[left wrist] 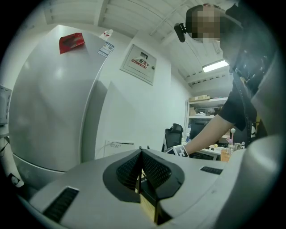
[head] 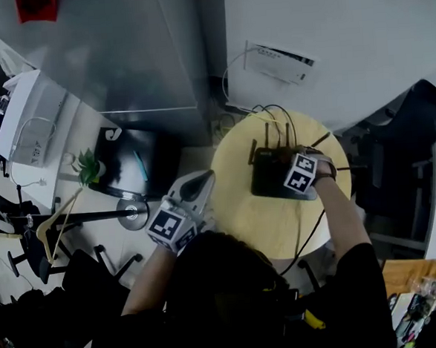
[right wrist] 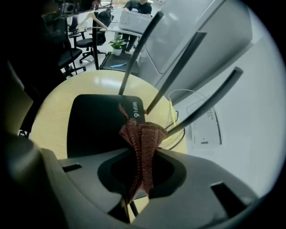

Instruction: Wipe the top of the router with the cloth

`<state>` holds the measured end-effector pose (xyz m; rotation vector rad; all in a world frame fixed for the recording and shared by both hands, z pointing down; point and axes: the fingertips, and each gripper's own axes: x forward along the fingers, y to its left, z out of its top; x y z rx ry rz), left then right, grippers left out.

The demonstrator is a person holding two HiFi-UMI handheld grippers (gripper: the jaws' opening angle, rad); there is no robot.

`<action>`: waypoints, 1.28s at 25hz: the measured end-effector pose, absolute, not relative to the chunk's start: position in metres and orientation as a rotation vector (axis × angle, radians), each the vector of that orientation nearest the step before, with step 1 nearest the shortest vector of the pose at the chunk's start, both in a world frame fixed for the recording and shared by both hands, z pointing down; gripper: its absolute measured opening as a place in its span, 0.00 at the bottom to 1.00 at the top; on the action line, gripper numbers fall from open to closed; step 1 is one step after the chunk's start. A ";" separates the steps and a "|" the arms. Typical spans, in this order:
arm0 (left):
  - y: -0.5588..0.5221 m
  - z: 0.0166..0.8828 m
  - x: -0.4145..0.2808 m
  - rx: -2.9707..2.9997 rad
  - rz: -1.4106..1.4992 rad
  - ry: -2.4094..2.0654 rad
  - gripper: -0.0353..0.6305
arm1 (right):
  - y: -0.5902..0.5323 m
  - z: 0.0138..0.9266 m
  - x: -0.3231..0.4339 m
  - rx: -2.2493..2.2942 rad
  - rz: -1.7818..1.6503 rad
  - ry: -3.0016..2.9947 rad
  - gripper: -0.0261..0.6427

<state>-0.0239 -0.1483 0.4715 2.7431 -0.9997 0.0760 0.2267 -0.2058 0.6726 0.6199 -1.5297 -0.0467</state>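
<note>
Right tongs (right wrist: 132, 203): clamping shut on the cloth (right wrist: 142, 143), whose bunched folds are sticking out ahead of the tips.
Router (right wrist: 96, 123): lying flat on the round wooden surface (head: 270, 222), towards its far right part.
Key relation: the cloth is hanging over the router's corner by the antennas (right wrist: 176, 74); whether it is touching the top I cannot tell. Most of the black top is lying ahead and to the left in the right gripper view.
Edges: the three antennas are rising just beside the cloth, closing off that side.
Open room: bare wood is showing beyond the router, so a sweep away from the antennas looks free.
Left tongs (left wrist: 144, 188): closed on nothing, hanging off the surface's left edge, well apart from the router.
</note>
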 end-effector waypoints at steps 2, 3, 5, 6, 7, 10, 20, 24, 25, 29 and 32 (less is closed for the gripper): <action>-0.147 0.475 -0.031 2.719 0.089 -1.028 0.04 | -0.208 0.682 0.223 0.614 -0.047 -1.520 0.14; -0.146 0.478 -0.033 2.707 0.103 -1.033 0.04 | -0.206 0.686 0.220 0.609 -0.042 -1.523 0.14; -0.144 0.482 -0.037 2.688 0.117 -1.035 0.04 | -0.200 0.690 0.216 0.607 -0.031 -1.541 0.14; -0.143 0.484 -0.037 2.679 0.117 -1.030 0.04 | -0.195 0.691 0.214 0.609 -0.020 -1.554 0.14; -0.143 0.485 -0.035 2.672 0.115 -1.015 0.04 | -0.190 0.691 0.212 0.611 -0.008 -1.567 0.14; -0.142 0.487 -0.024 2.683 0.116 -0.954 0.04 | -0.168 0.693 0.206 0.605 -0.010 -1.582 0.14; -0.133 0.481 0.005 2.722 0.053 -0.799 0.04 | -0.106 0.694 0.196 0.648 0.048 -1.622 0.14; -0.125 0.480 0.005 2.737 0.062 -0.777 0.04 | -0.088 0.695 0.194 0.678 0.056 -1.627 0.14; -0.123 0.479 0.005 2.740 0.064 -0.774 0.04 | -0.085 0.696 0.194 0.679 0.059 -1.628 0.14; -0.118 0.475 0.003 2.742 0.059 -0.768 0.04 | -0.078 0.696 0.194 0.703 0.087 -1.632 0.14; -0.116 0.475 0.002 2.743 0.054 -0.754 0.04 | -0.075 0.696 0.193 0.712 0.102 -1.626 0.14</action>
